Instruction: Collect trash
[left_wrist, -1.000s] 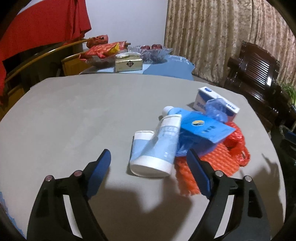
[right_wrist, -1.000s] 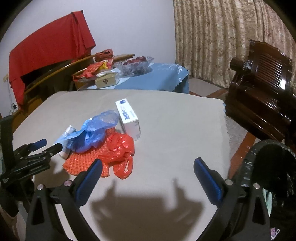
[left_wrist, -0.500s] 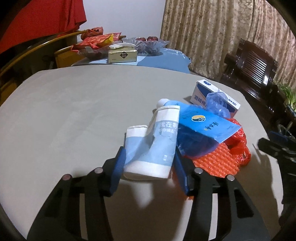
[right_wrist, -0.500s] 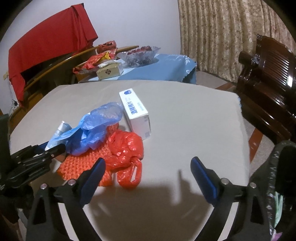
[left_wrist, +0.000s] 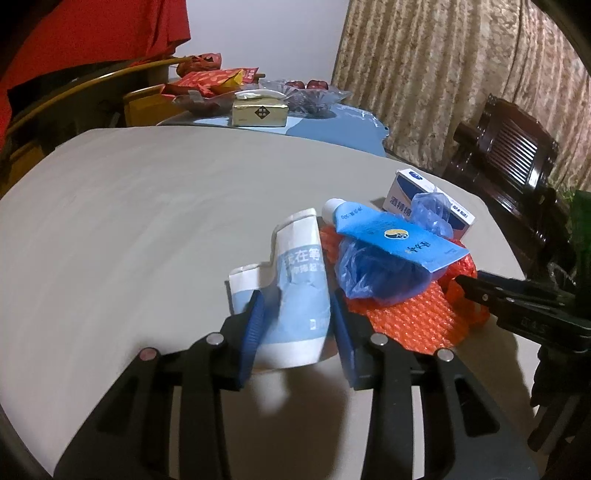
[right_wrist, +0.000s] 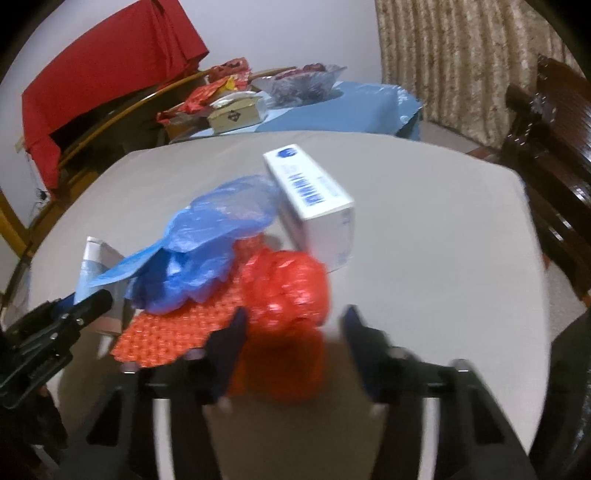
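With the left hand-held gripper (left_wrist: 297, 325) our jaws have just been closing and now pinch the crumpled white-and-blue paper cup (left_wrist: 295, 295) lying on the tabletop (left_wrist: 147, 221); we should lift it straight, clear of the blue bag (left_wrist: 373, 273). The right hand-held gripper (right_wrist: 293, 336) has been closing round the red plastic bag (right_wrist: 288, 284), its right pad apparently not yet touching. The white box (right_wrist: 314, 199) lies closed, contents unseen.

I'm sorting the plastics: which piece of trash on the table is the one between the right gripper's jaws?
The crumpled red plastic bag, at the near end of the pile. The blue plastic bag and the white box lie farther off, outside the right gripper, whose jaws have just been closing.
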